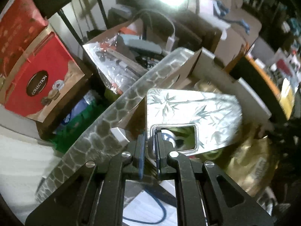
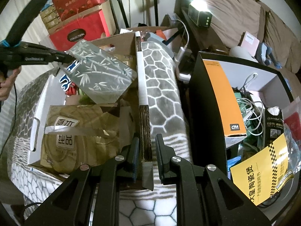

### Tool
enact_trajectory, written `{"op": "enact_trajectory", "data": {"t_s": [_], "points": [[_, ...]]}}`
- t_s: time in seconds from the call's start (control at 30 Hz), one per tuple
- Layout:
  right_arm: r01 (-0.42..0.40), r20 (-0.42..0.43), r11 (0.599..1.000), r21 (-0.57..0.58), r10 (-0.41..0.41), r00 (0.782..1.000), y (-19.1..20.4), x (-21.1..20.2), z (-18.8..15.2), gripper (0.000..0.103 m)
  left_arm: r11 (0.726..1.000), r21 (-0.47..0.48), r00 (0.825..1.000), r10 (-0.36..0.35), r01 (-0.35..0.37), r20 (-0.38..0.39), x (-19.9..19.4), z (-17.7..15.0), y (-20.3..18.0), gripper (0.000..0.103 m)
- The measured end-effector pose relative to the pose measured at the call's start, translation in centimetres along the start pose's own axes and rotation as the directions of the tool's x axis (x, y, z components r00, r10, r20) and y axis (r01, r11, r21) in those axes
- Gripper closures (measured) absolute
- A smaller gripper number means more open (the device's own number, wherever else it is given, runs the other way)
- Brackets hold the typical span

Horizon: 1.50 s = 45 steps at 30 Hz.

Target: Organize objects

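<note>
R claw (image 2: 147, 146) clamps box wall (image 2: 144, 131); L claw (image 2: 64, 57) holds bamboo-print plate (image 2: 99, 75).

1. Your way into the open white-walled cardboard box (image 2: 40, 101) is partly roofed by the flat bamboo-printed sheet (image 2: 101, 75).
2. The brown tissue pack (image 2: 79, 133) fills its floor.
3. The upright corrugated flap (image 2: 144, 131) walls its right side.

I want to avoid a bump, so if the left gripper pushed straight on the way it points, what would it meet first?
Probably the brown tissue pack in the open box, though depth is unclear. The left gripper holds a bamboo-patterned glass board, which would likely touch first.
</note>
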State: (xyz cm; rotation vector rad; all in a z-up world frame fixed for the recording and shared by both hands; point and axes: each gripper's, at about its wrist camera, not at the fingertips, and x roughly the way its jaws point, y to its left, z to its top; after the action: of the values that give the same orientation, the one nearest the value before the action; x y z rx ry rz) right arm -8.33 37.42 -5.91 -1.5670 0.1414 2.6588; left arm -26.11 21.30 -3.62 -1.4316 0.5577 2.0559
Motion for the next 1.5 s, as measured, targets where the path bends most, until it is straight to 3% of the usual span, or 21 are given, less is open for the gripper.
{"op": "enact_trajectory", "data": {"t_s": [0.2, 0.4, 0.5, 0.6, 0.73, 0.9, 0.97, 1.03, 1.13, 1.17, 1.23, 1.3, 1.5], "points": [[-0.002, -0.001, 1.0, -0.002, 0.002, 1.0, 0.0, 0.0, 0.0, 0.088, 0.999, 0.017, 0.999, 0.038, -0.038, 0.0, 0.9, 0.2, -0.4, 0.095], [-0.002, -0.002, 1.0, -0.006, 0.002, 1.0, 0.0, -0.1, 0.0, 0.088, 0.988, 0.09, 0.992, 0.129, -0.128, -0.003, 1.3, 0.4, -1.4, 0.095], [-0.002, -0.003, 1.0, -0.006, 0.002, 1.0, 0.0, 0.0, 0.1, 0.088, 0.993, 0.079, 0.995, 0.094, -0.092, -0.026, 1.2, 0.1, -1.5, 0.095], [-0.002, -0.002, 1.0, -0.006, 0.002, 1.0, 0.0, -0.1, 0.1, 0.088, 0.999, 0.008, 0.997, 0.035, -0.034, -0.075, 0.9, -0.2, -0.8, 0.094], [-0.001, 0.001, 1.0, -0.011, 0.001, 1.0, 0.1, -0.1, 0.0, 0.088, 0.996, 0.083, 0.996, 0.042, -0.035, -0.085, 0.7, -0.4, -1.5, 0.093], [-0.003, 0.001, 1.0, -0.009, 0.003, 1.0, 0.2, -0.2, -0.2, 0.088, 0.999, 0.036, 0.991, 0.03, -0.026, -0.132, 1.3, 0.6, -1.1, 0.093], [-0.002, 0.002, 1.0, -0.011, 0.002, 1.0, 0.2, -0.1, -0.2, 0.088, 0.999, 0.014, 0.992, 0.039, -0.038, -0.121, 1.0, 0.8, -1.0, 0.087], [-0.002, 0.004, 1.0, -0.01, 0.002, 1.0, 0.3, -0.1, -0.2, 0.088, 1.0, 0.002, 0.995, 0.03, -0.03, -0.094, 0.4, 0.9, -1.0, 0.07], [-0.002, 0.003, 1.0, -0.009, 0.002, 1.0, 0.2, -0.1, -0.2, 0.088, 1.0, 0.003, 0.997, 0.022, -0.022, -0.074, -0.5, 0.8, -1.6, 0.052], [-0.004, 0.003, 1.0, -0.007, 0.004, 1.0, 0.2, -0.2, -0.1, 0.088, 0.999, 0.005, 0.997, 0.035, -0.035, -0.068, -0.8, 0.7, -2.0, 0.05], [-0.007, 0.003, 1.0, -0.005, 0.007, 1.0, 0.1, -0.2, -0.1, 0.088, 0.996, 0.014, 0.995, 0.091, -0.09, -0.052, -1.5, 0.8, -2.5, 0.035], [-0.005, 0.003, 1.0, -0.006, 0.005, 1.0, 0.1, -0.2, -0.1, 0.088, 0.995, -0.01, 0.994, 0.103, -0.104, -0.033, -2.3, 1.0, -2.4, 0.033], [-0.003, 0.003, 1.0, -0.004, 0.003, 1.0, -0.2, -0.2, 0.0, 0.088, 0.986, -0.16, 0.998, 0.054, -0.05, 0.022, -4.4, 0.8, 0.2, 0.033]]}}
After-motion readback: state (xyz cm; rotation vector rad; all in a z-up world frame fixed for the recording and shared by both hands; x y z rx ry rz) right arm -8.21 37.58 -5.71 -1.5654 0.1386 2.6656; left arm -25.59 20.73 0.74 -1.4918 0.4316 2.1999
